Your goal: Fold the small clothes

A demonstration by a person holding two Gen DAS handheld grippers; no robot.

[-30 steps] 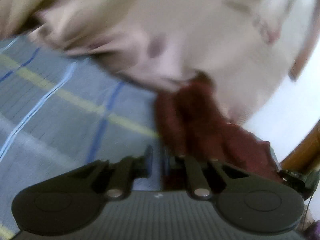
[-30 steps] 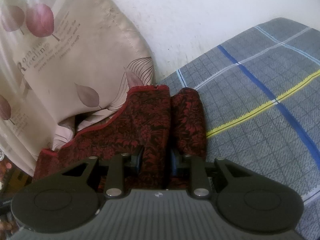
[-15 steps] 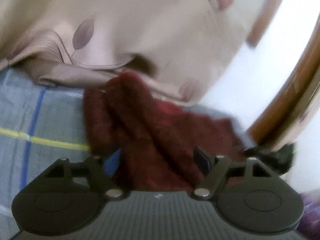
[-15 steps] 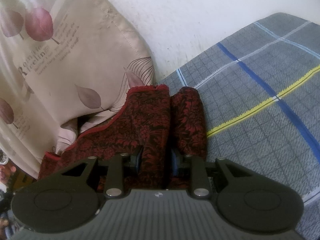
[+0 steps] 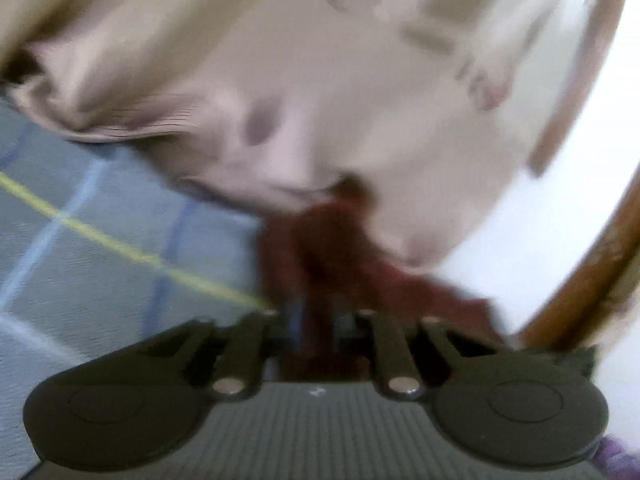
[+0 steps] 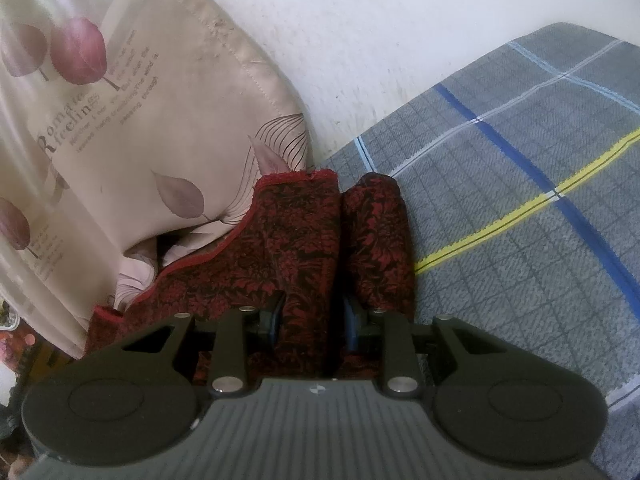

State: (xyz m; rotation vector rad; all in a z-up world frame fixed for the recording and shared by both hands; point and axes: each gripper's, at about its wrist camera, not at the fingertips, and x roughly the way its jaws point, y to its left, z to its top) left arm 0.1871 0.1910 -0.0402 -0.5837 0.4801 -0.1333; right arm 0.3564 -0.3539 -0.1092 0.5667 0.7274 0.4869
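Although the left wrist view is badly blurred, its main shapes can be read. At six o'clock sits the left tool [image 5: 316,316], its two fingers drawn close with a strip of the dark red garment [image 5: 320,248] between them; its jaws have just been closing, and it appears clenched on that fabric, though the blur leaves contact between pads and cloth uncertain. From the tool the red cloth runs up toward twelve o'clock and slips under the edge of a beige pillow [image 5: 340,92] that fills the upper half. At nine o'clock lies a grey checked bedsheet [image 5: 100,260] with a yellow line. A brown wooden frame [image 5: 592,280] curves at three o'clock.

In the sharp right wrist view, the right tool [image 6: 312,320] sits at six o'clock, its blue-padded fingers grasping a vertical fold of the garment [image 6: 304,248], a red and black floral fabric; its jaws have just been easing slightly wider, and cloth fills the gap. A narrower rolled part lies just to the right, toward one o'clock. The garment rests at the centre, on the bedsheet [image 6: 520,220] that spreads toward three o'clock, its left edge touching the leaf-printed pillow [image 6: 140,120] at ten o'clock. A white wall [image 6: 400,40] stands at twelve o'clock.

Both tools probably hold the near edge so it can be lifted over as one fold, and the folding looks only partly done
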